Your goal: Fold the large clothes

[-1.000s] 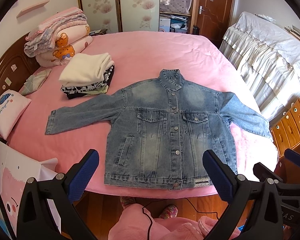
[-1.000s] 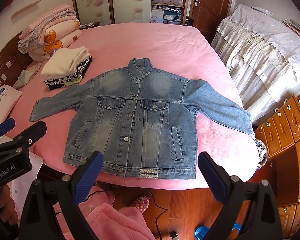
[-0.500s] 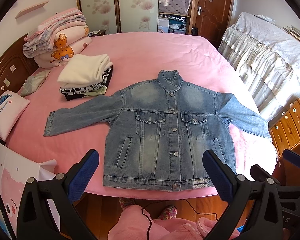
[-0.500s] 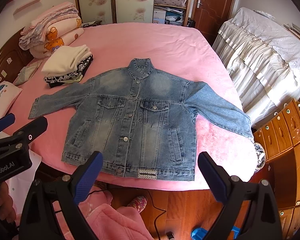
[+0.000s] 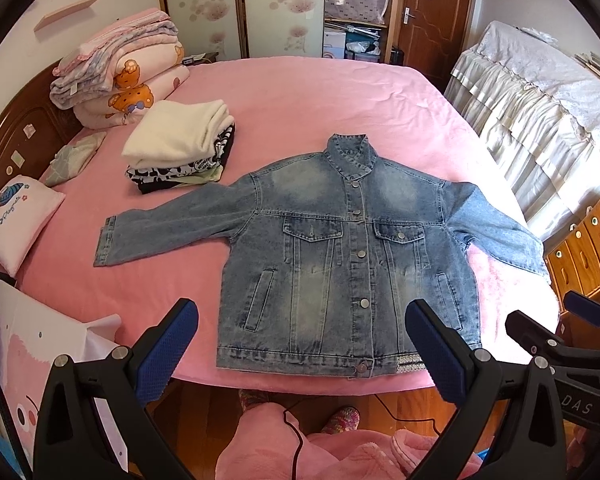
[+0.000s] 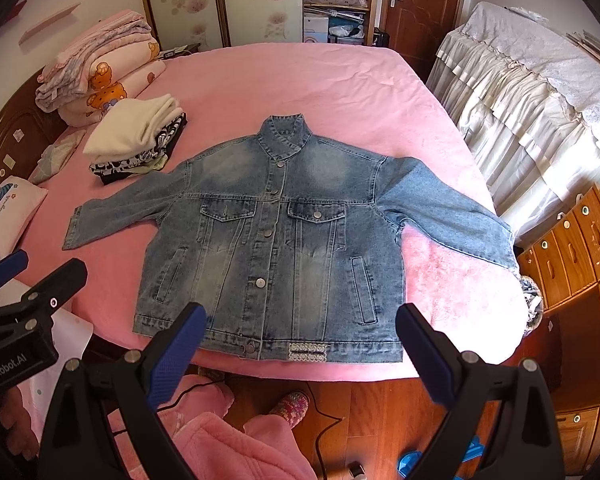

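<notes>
The left gripper (image 5: 300, 344) hangs wide, holding nothing; so does the right gripper (image 6: 300, 344); the denim jacket (image 5: 340, 256) lies flat, buttoned, on the pink bed (image 5: 300, 100), hem at the near edge; only the right view shows the blue slippers (image 6: 412, 460) at 5 o'clock; folded clothes (image 5: 180, 148) sit at 10 o'clock; the right cuff drapes past the bed's edge.

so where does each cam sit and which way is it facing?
Left wrist: on the left gripper, above the bed's near edge, facing the denim jacket; open jaws, right gripper at right, pink-robed legs below.
Right wrist: on the right gripper, same heading; open jaws, left gripper at left.
Shared: jacket, folded pile, bed.
</notes>
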`<action>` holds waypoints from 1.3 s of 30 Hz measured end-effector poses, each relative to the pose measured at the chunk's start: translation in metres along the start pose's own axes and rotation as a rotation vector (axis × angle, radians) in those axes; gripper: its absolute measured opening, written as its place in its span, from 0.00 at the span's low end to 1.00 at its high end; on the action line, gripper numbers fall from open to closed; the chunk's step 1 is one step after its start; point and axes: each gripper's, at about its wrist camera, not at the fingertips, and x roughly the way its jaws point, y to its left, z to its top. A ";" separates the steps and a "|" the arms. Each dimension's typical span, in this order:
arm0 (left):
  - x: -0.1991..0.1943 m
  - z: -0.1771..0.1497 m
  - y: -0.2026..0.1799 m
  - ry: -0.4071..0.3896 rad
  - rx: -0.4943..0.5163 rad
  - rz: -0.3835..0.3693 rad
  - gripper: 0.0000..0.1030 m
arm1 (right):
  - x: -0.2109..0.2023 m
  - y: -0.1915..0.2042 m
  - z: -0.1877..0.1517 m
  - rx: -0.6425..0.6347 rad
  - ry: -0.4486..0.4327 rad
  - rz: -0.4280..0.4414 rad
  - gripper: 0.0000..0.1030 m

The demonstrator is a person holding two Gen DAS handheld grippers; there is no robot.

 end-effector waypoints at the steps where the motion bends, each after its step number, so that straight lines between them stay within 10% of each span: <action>1: 0.003 0.001 0.004 0.009 -0.006 -0.001 1.00 | 0.002 0.001 0.001 0.000 0.005 0.003 0.93; 22: 0.155 0.028 0.247 0.348 -0.405 -0.032 1.00 | 0.085 0.121 0.071 0.086 0.057 -0.007 0.93; 39: 0.343 0.009 0.494 0.418 -0.908 0.036 0.97 | 0.222 0.282 0.113 -0.024 0.258 -0.058 0.93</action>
